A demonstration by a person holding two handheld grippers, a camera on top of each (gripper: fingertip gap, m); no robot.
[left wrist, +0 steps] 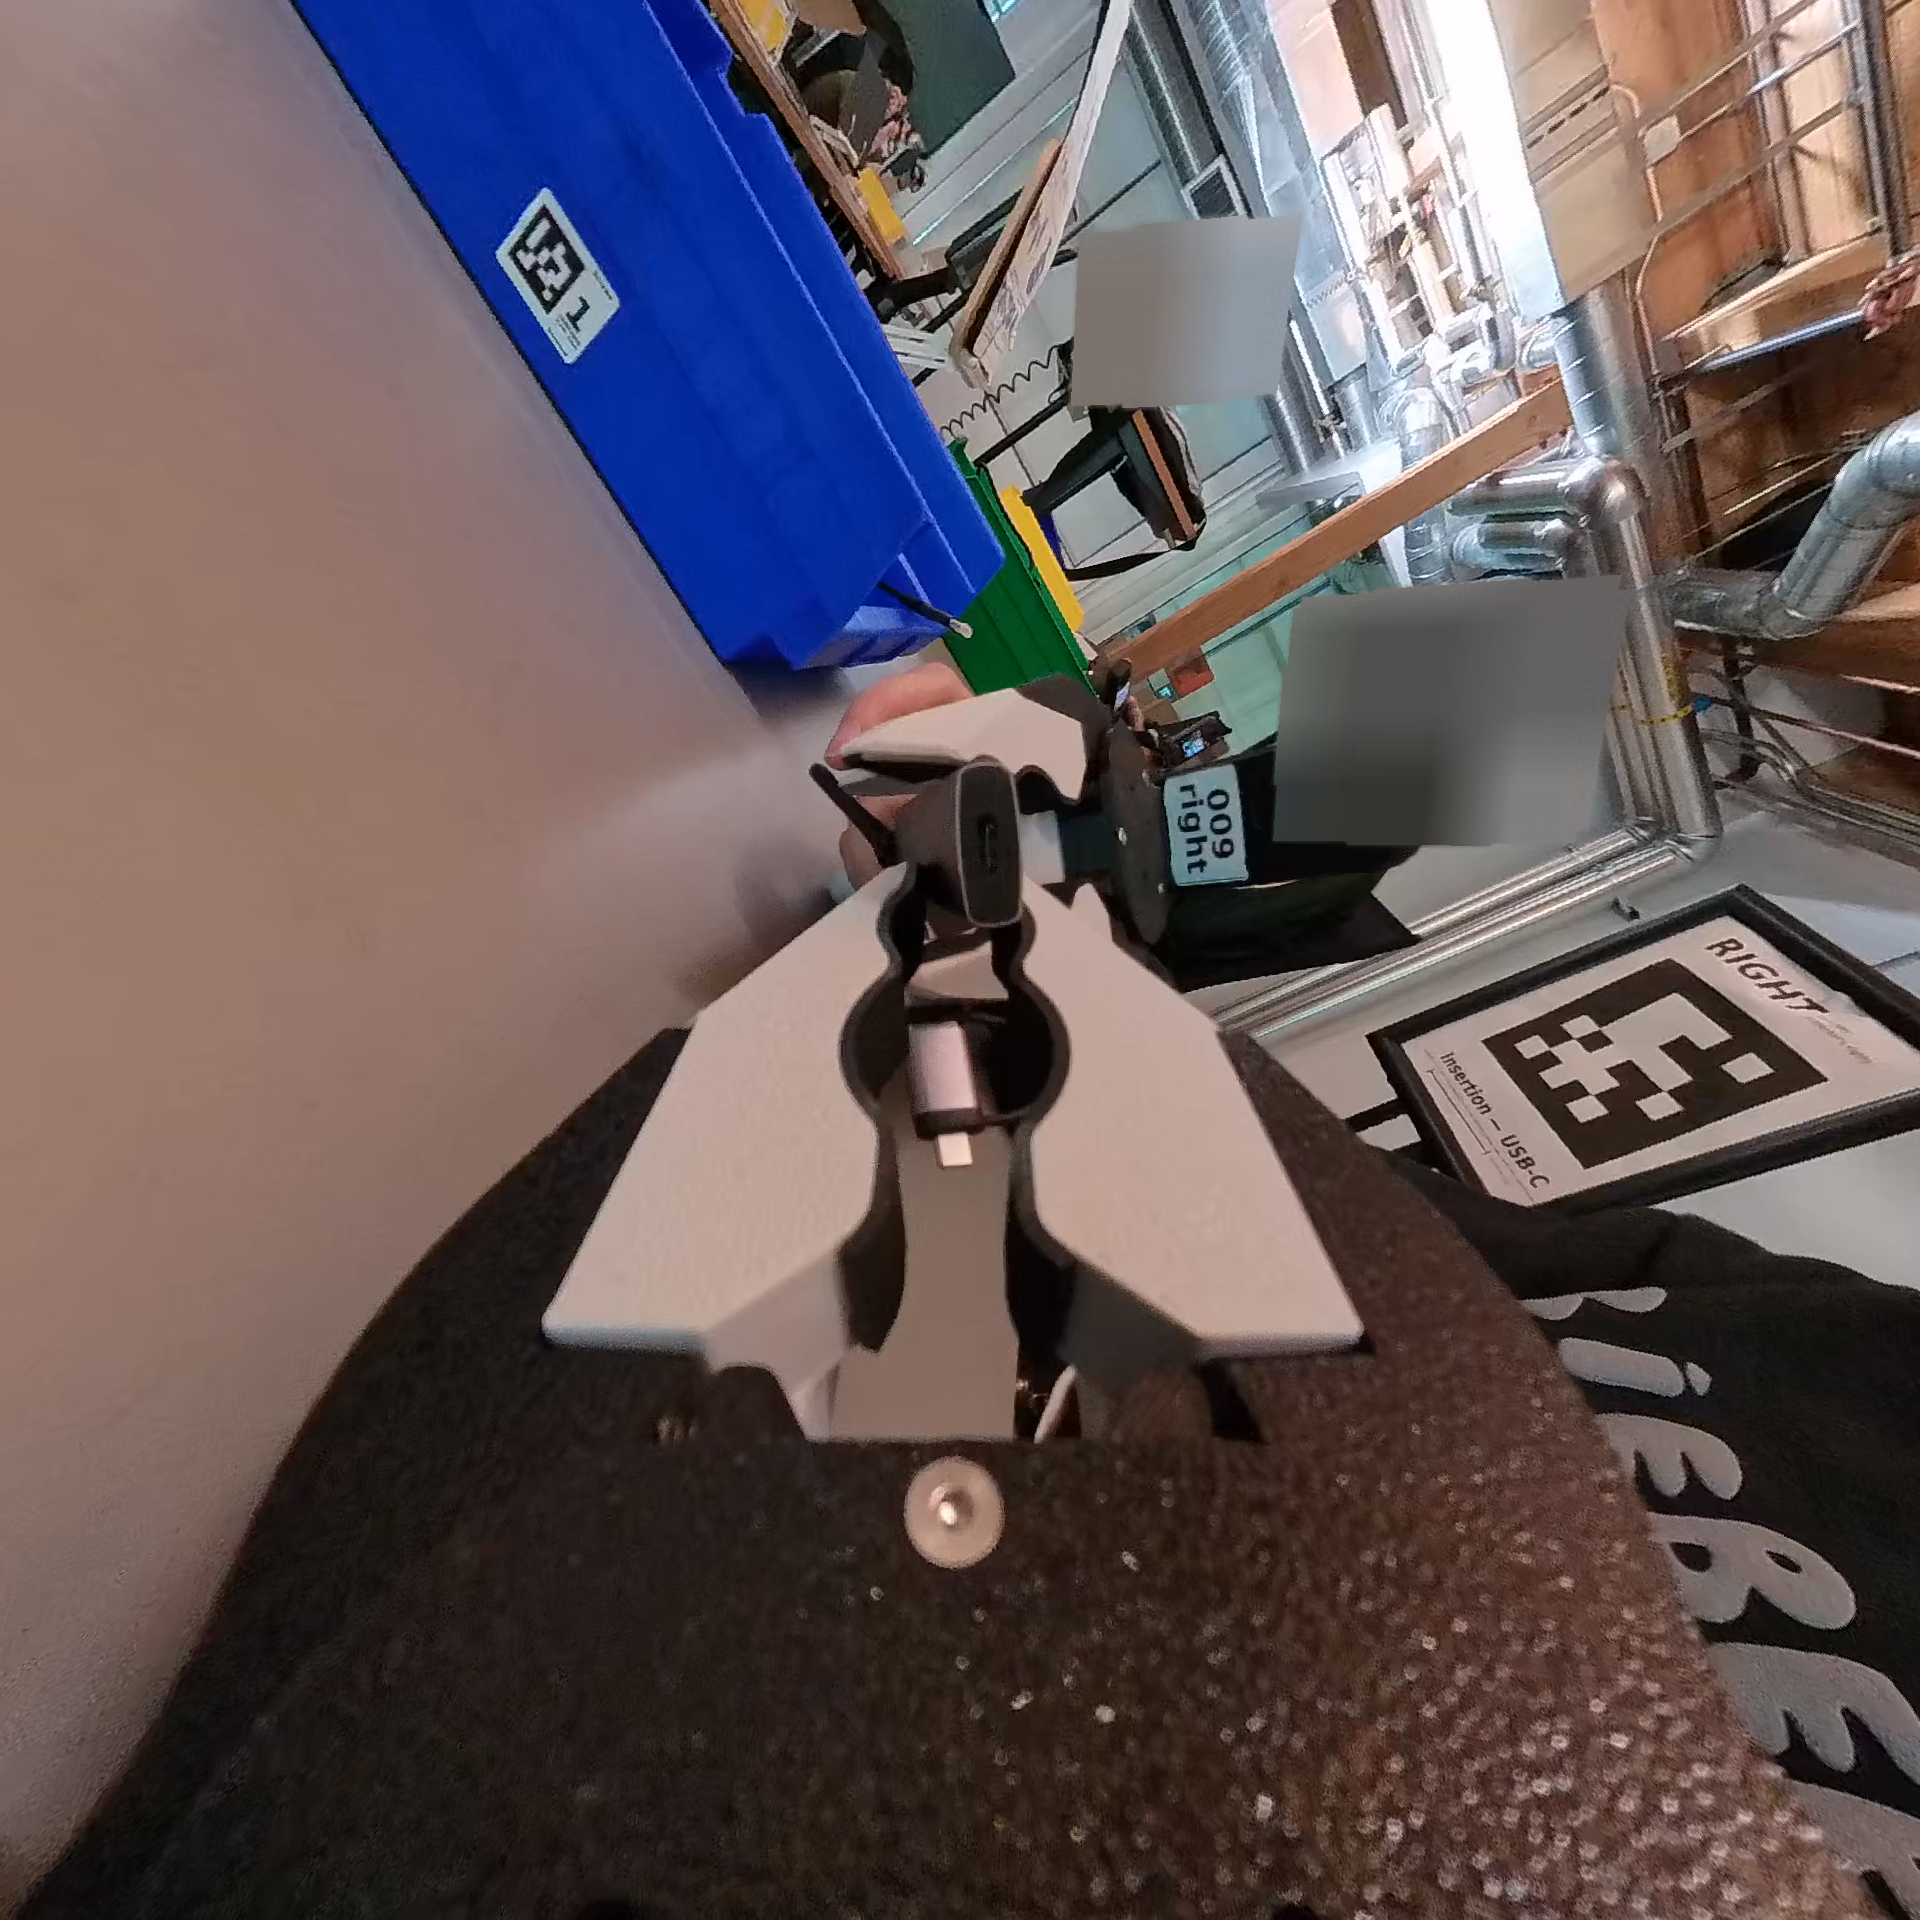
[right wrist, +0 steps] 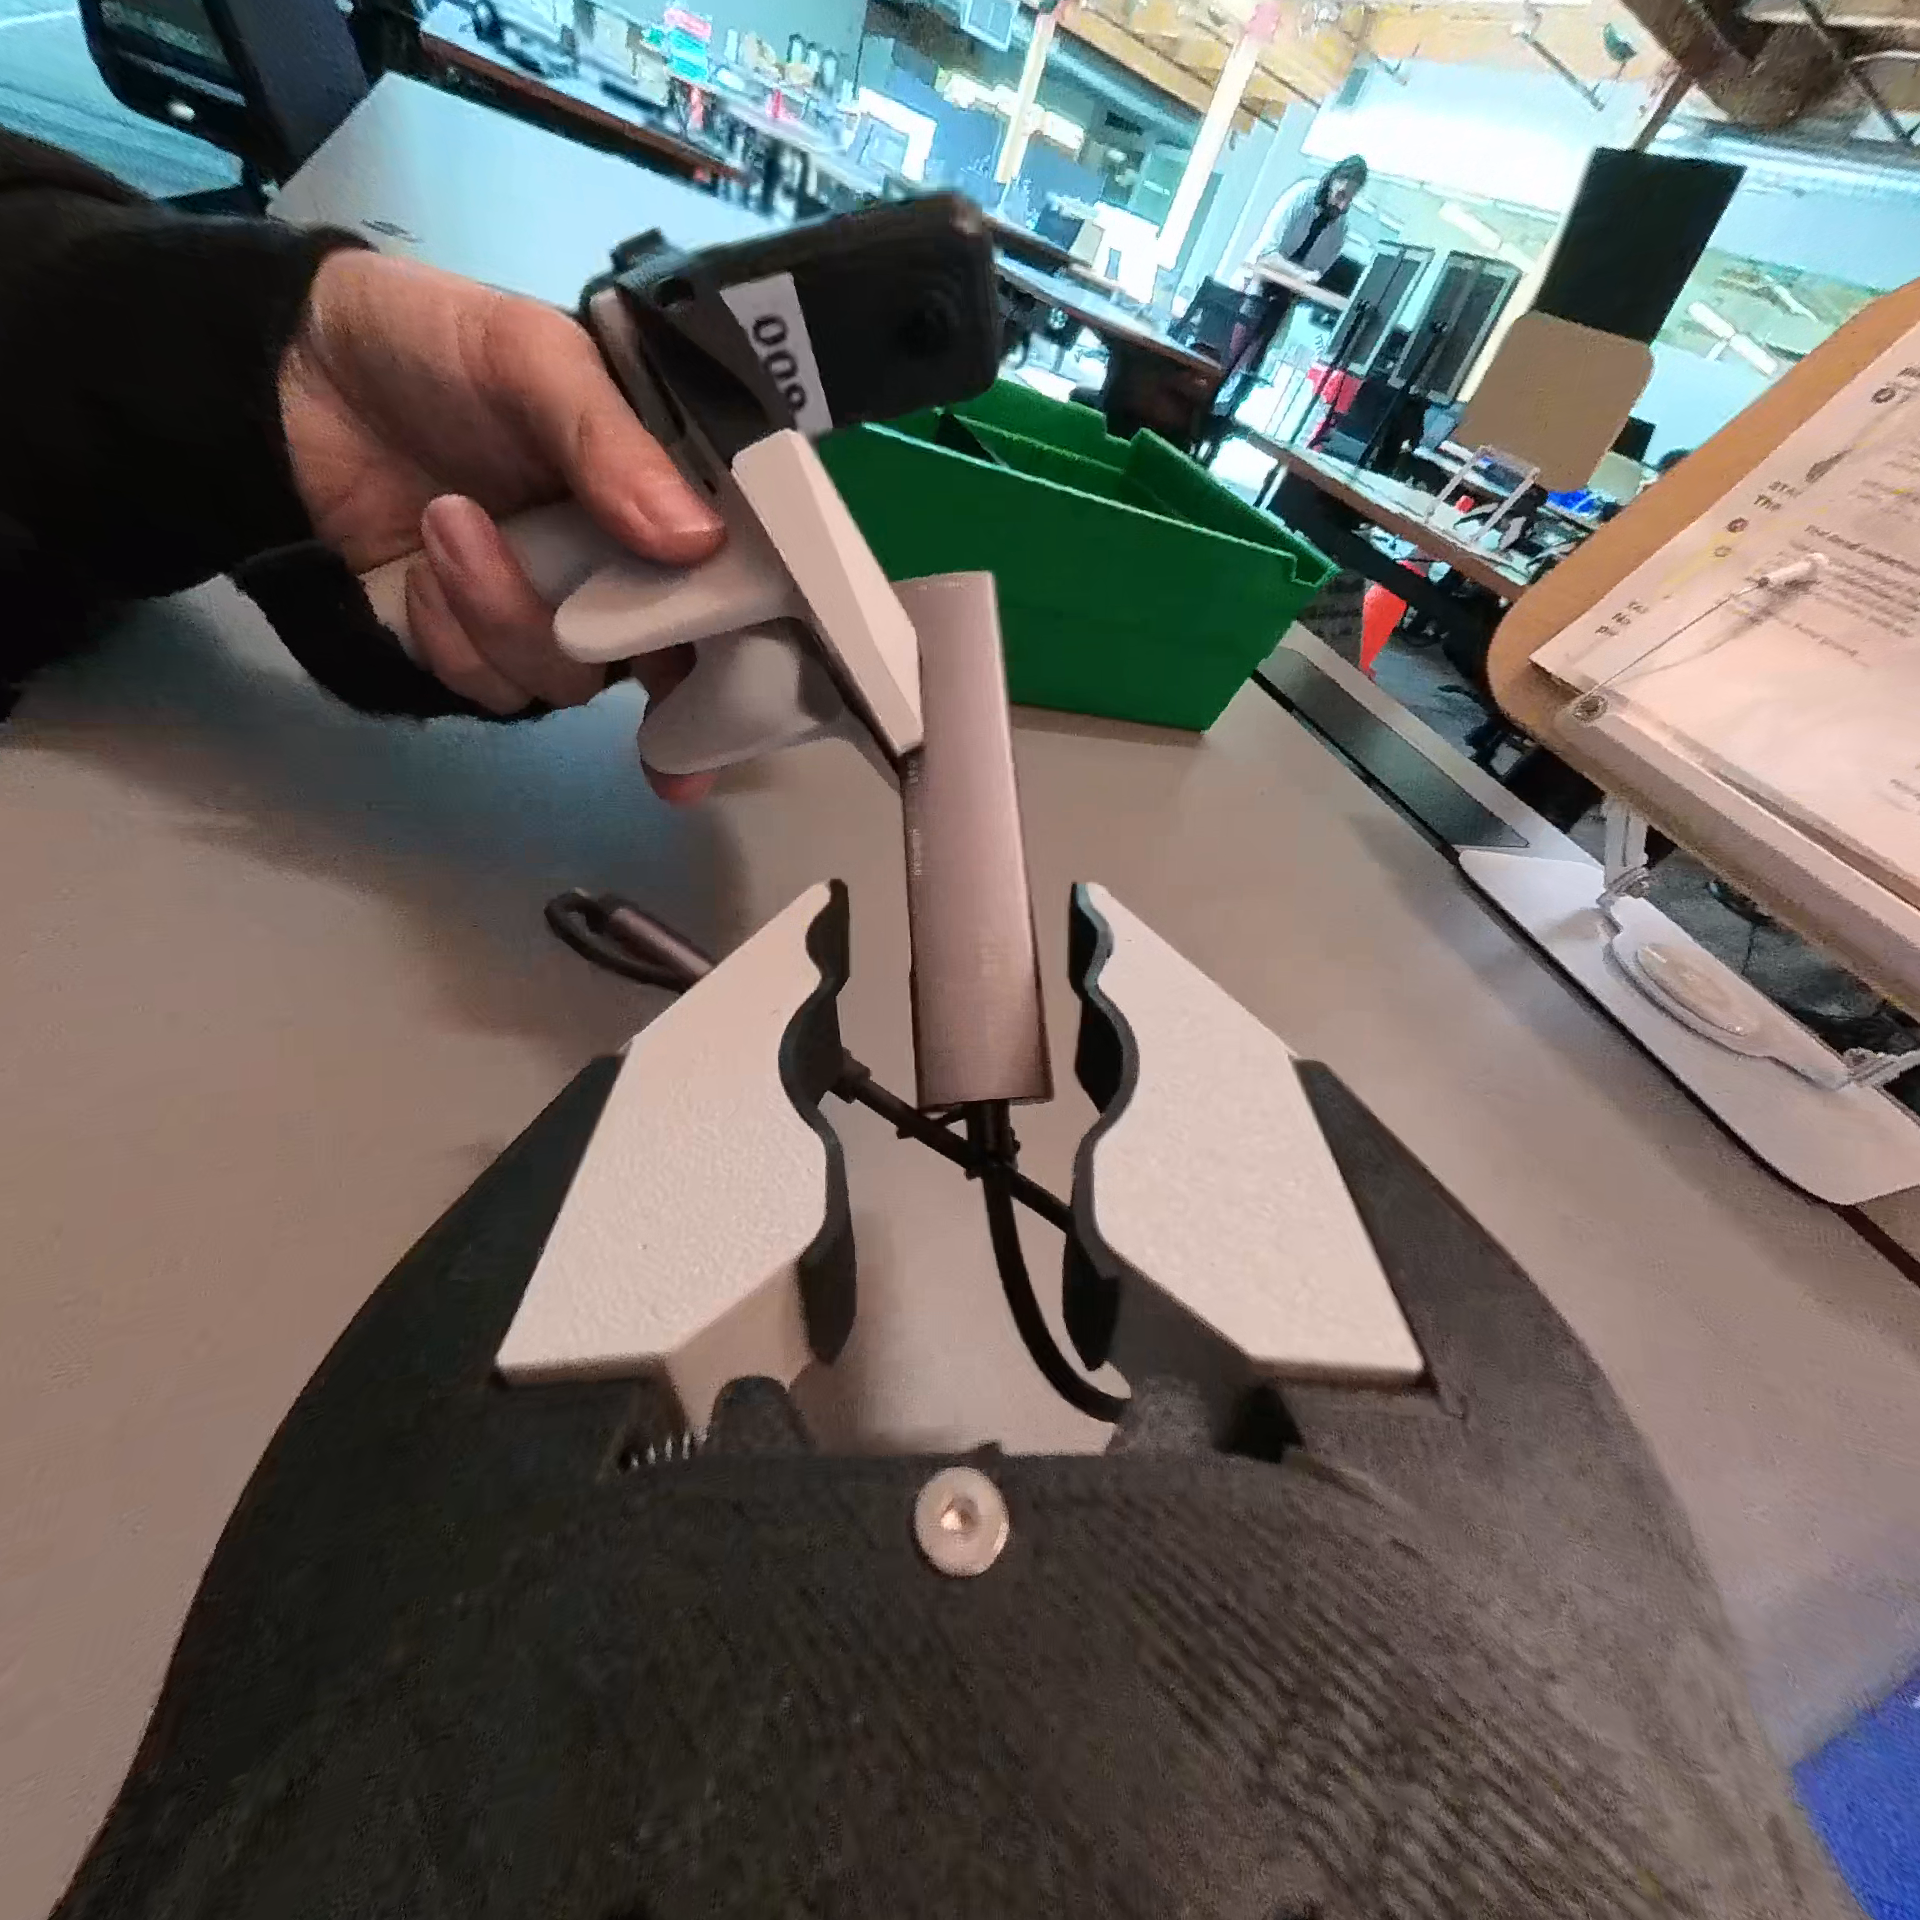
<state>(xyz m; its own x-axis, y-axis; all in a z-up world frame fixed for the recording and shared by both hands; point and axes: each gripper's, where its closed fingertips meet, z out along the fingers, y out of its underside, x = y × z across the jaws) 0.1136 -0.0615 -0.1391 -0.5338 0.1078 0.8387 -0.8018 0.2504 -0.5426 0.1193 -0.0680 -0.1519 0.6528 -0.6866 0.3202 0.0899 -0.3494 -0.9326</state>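
Note:
A grey metal USB hub [right wrist: 971,883] stands almost upright above the table [right wrist: 260,987]. My left gripper [left wrist: 966,896] is shut on its upper end; its end face with a small port [left wrist: 985,847] points at the camera. A silver USB-C plug [left wrist: 943,1086] shows in the round gap between the left fingers; I cannot tell if it is gripped. My right gripper [right wrist: 956,894] is open, its fingers on either side of the hub's lower end without touching it. A black cable [right wrist: 1013,1247] runs from the hub's bottom between the right fingers. A hand [right wrist: 447,416] holds the left gripper.
A blue bin [left wrist: 675,364] and a green bin [right wrist: 1091,582] stand at the far side of the table. A framed marker sign [left wrist: 1662,1060] and a clipboard stand with papers [right wrist: 1766,623] are to the right. A loop of grey cable [right wrist: 613,935] lies on the table. Left and right tips are no more than a few centimetres apart.

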